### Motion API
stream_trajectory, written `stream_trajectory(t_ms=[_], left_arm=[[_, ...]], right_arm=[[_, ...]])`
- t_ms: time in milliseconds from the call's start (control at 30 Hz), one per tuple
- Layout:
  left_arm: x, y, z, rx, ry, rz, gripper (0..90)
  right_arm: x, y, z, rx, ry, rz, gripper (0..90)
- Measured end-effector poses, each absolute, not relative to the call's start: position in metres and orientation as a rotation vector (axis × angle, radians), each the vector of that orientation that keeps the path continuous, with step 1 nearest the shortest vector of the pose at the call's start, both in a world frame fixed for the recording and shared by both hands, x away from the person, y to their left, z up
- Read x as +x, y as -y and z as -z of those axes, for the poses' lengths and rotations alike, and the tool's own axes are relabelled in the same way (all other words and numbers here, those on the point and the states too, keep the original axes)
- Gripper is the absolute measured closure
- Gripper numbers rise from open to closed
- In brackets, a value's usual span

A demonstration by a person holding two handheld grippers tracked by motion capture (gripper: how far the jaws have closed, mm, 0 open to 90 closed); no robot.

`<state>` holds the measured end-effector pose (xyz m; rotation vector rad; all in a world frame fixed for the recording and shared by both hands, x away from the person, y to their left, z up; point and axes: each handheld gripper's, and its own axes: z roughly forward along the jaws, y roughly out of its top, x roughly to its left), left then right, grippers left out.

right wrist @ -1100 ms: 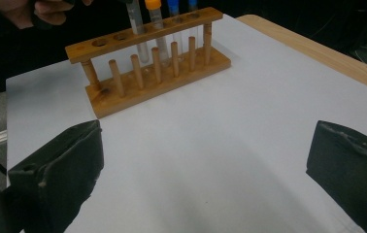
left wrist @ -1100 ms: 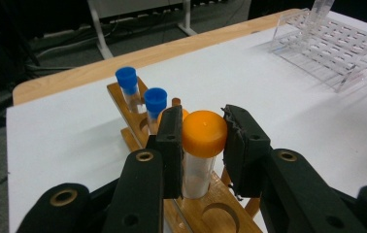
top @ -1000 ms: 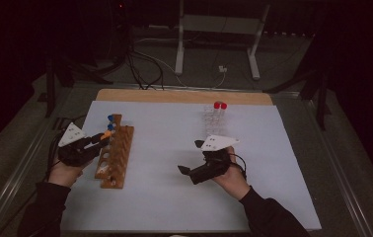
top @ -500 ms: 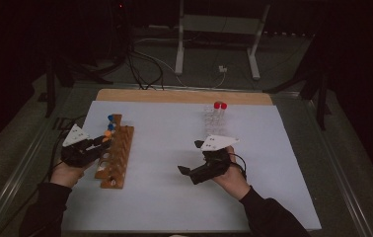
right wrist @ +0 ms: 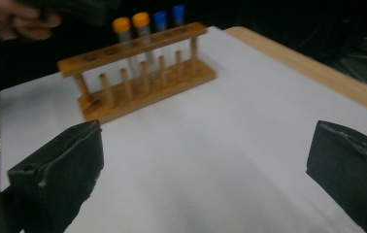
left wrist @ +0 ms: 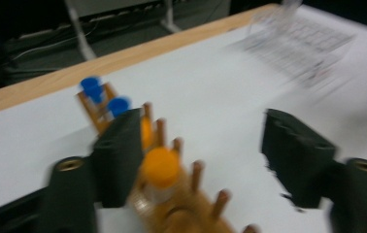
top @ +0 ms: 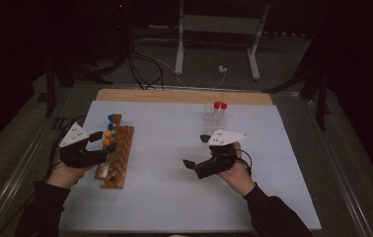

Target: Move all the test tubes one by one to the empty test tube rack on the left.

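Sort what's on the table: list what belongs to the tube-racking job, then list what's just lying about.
Belongs to the job:
- wooden rack
- orange-capped tubes
- blue-capped tubes
- left gripper, its jaws just opened and standing beside an orange-capped tube
- clear rack holding red-capped tubes

Lying about:
- cables on the floor
- white stand behind the table

orange-capped tube [left wrist: 159,167], blue caps [right wrist: 169,16], brown rack [right wrist: 142,85]

Four tubes [top: 109,131] stand in the rack [top: 117,157] at frame left; another rack [top: 213,116] sits upper centre on the counter [top: 174,197].
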<state>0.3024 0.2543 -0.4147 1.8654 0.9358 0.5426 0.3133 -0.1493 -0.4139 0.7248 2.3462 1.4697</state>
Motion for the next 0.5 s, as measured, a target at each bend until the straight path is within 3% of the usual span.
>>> stream_trajectory(t_ms=[300, 500], left_arm=[[0.295, -0.228, 0.406, 1.860, -0.834, -0.469, 2.6], [0.290, -0.219, 0.403, 1.851, -0.774, -0.437, 1.3]], right_arm=[[0.342, 0.189, 0.406, 0.859, -2.223, -1.404, 0.1], [0.368, 0.213, 0.414, 0.943, -2.201, -1.369, 0.1]])
